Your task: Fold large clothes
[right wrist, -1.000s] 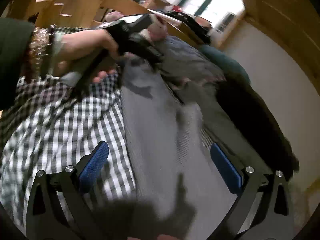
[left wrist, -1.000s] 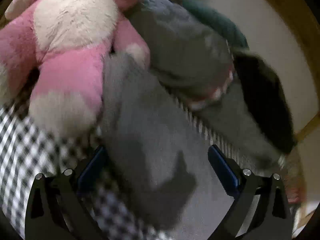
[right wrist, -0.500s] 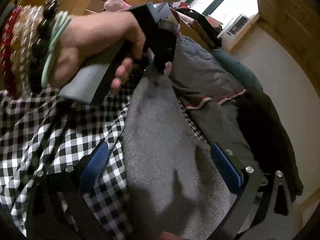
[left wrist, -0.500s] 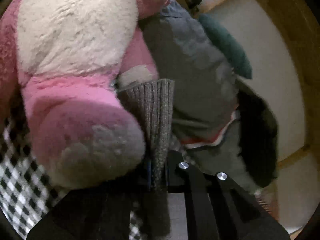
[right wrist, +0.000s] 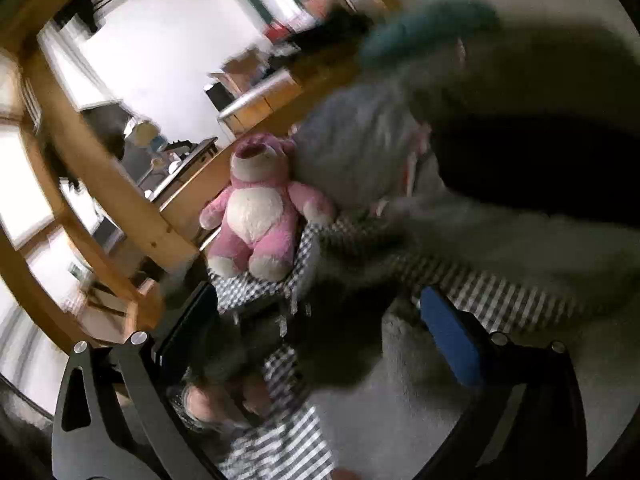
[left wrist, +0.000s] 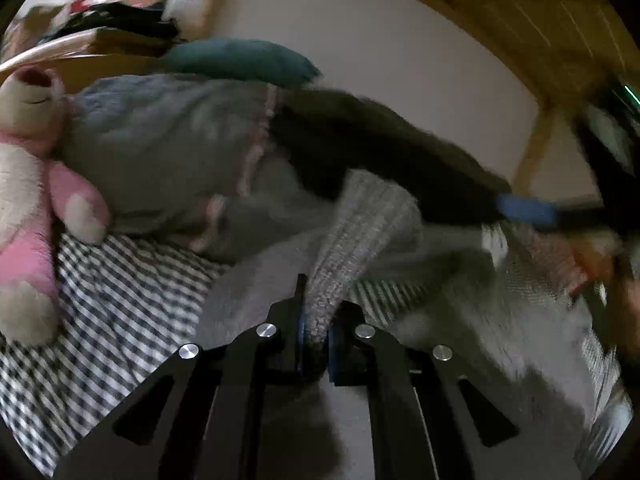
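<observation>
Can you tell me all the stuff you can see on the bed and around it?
Grey knitted sweater: one, light grey, on the checked sheet, its ribbed edge pinched in the left tongs.
Pink plush teddy bear: one, pink with cream belly and paws, sitting at the sheet's far end.
Black-and-white checked bedsheet: one, covering the bed.
Grey quilted garment with pink stripe trim: one, heaped beside the bear.
Dark fuzzy garment: one, near-black, next to the quilted one.
Teal cushion: one, behind the heap, by the wall.
Wooden bed frame: light brown beams.
Left tongs: black, closed on the sweater.
Right tongs: black with blue pads, apart above the sweater.
</observation>
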Tool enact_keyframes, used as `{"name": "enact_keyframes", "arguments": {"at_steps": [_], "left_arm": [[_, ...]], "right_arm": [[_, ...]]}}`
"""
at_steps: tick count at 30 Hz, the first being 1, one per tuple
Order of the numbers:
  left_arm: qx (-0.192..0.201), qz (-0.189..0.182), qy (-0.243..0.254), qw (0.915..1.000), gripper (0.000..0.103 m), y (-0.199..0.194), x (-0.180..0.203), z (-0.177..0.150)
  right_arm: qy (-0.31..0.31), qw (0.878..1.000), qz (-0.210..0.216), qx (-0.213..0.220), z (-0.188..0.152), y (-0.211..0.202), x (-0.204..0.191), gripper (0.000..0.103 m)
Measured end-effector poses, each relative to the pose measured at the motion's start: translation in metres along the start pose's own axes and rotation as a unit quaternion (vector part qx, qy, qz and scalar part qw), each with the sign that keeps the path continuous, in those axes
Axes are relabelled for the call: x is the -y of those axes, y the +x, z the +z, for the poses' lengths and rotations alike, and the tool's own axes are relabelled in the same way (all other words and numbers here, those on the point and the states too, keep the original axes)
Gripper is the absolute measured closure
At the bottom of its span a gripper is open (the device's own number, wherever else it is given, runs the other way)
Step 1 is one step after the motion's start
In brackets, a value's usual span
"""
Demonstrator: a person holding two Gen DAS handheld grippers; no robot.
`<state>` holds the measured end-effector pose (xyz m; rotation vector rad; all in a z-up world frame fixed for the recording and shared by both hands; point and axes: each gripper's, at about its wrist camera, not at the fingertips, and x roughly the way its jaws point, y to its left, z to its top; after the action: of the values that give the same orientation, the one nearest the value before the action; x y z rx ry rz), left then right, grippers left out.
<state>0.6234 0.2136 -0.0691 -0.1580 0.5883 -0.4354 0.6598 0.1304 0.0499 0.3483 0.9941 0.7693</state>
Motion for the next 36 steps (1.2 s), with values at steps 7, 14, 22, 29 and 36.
{"name": "enact_keyframes", "arguments": {"at_steps": [7,14,22,29,36], "left_arm": [[0.002,0.044,0.056,0.9975,0.097,0.0,0.03,-0.019],[0.022,0.049,0.222,0.9737,0.096,-0.011,0.099,-0.053],[0.042,0.035,0.237,0.9699,0.085,-0.021,0.148,-0.064],[0.155,-0.046,0.216,0.9629,0.014,-0.082,0.22,-0.073],[0.097,-0.009,0.175,0.9798,0.01,-0.052,0.247,-0.055]], "right_arm": [[0.247,0.96,0.076,-0.109,-0.042,0.055,0.084,0.003],[0.262,0.957,0.111,-0.057,-0.043,0.059,0.096,0.083],[0.185,0.977,0.098,-0.034,-0.058,-0.029,0.105,0.095],[0.165,0.983,0.079,0.013,-0.089,-0.151,0.151,0.095],[0.185,0.981,0.043,0.04,-0.131,-0.246,0.211,0.095]]}}
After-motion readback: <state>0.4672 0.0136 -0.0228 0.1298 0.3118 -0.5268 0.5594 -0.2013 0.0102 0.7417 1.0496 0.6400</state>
